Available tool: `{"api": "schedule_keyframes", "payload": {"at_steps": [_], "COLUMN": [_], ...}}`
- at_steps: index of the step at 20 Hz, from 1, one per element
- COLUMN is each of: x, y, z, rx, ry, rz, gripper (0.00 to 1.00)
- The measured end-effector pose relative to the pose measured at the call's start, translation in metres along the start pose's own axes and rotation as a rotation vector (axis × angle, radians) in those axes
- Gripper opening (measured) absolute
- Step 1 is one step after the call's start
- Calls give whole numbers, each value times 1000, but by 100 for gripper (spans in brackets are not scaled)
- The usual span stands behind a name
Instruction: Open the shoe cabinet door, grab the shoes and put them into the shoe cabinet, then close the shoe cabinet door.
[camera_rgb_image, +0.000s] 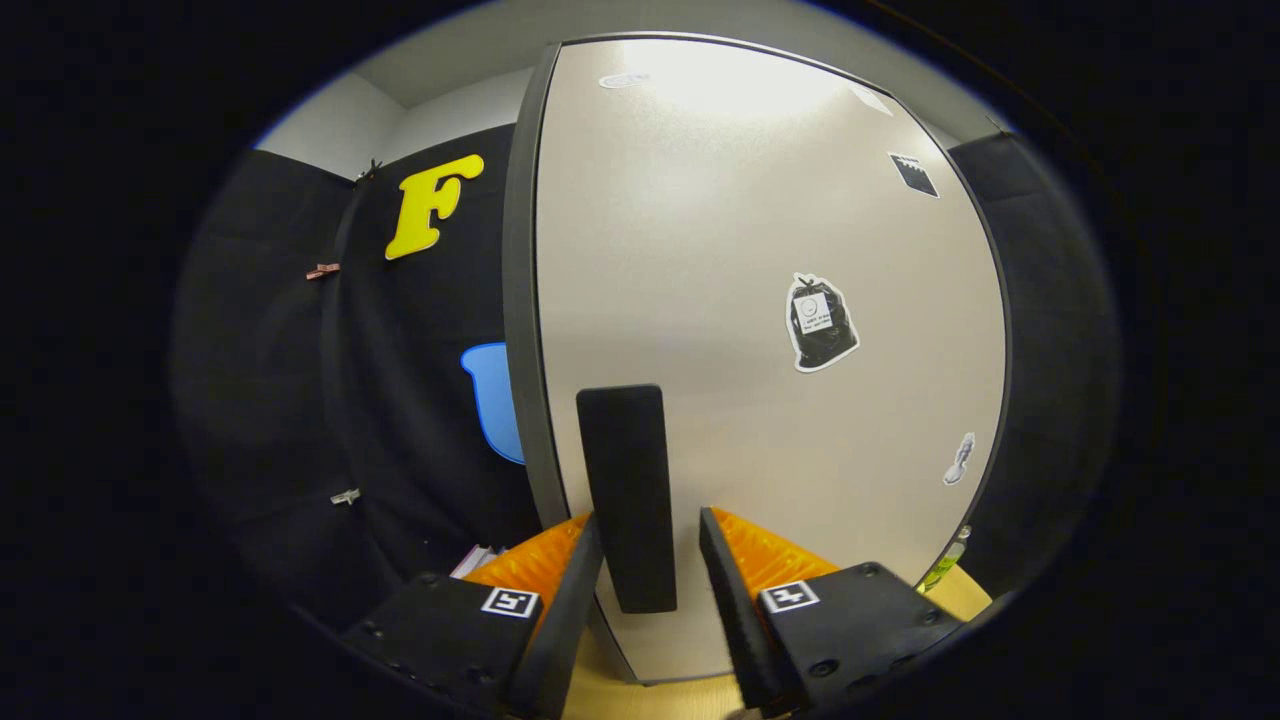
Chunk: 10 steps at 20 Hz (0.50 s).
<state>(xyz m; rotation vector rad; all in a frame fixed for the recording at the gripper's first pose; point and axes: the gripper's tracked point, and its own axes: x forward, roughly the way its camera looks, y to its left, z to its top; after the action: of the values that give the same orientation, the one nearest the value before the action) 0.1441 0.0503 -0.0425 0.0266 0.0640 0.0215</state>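
Note:
The shoe cabinet door (740, 250) stands upright right in front of me, a pale panel with a dark edge (520, 300) along its left side. A black upright handle (625, 470) sits low on the door near that edge. My gripper (650, 525) is open and straddles the lower part of the handle. The left finger (580, 580) lies close against the handle's side, while a narrow gap shows between the handle and the right finger (725, 580). Whether the door is ajar I cannot tell.
Stickers dot the door, one of them a black bag shape (820, 322). Black booth cloth (400, 400) hangs to the left of the door and at its right. A light wooden surface (640, 700) lies below the door. A small yellow-green object (945, 565) sits at the door's lower right corner.

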Motion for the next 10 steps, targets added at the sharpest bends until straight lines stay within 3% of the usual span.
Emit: {"api": "schedule_keyframes", "payload": {"at_steps": [2, 10], "x": [-1, -8], "y": [0, -3], "z": [2, 0], "rx": [-19, -32], "ry": [-8, 4], "rz": [-14, -21], "gripper": [39, 31]}}
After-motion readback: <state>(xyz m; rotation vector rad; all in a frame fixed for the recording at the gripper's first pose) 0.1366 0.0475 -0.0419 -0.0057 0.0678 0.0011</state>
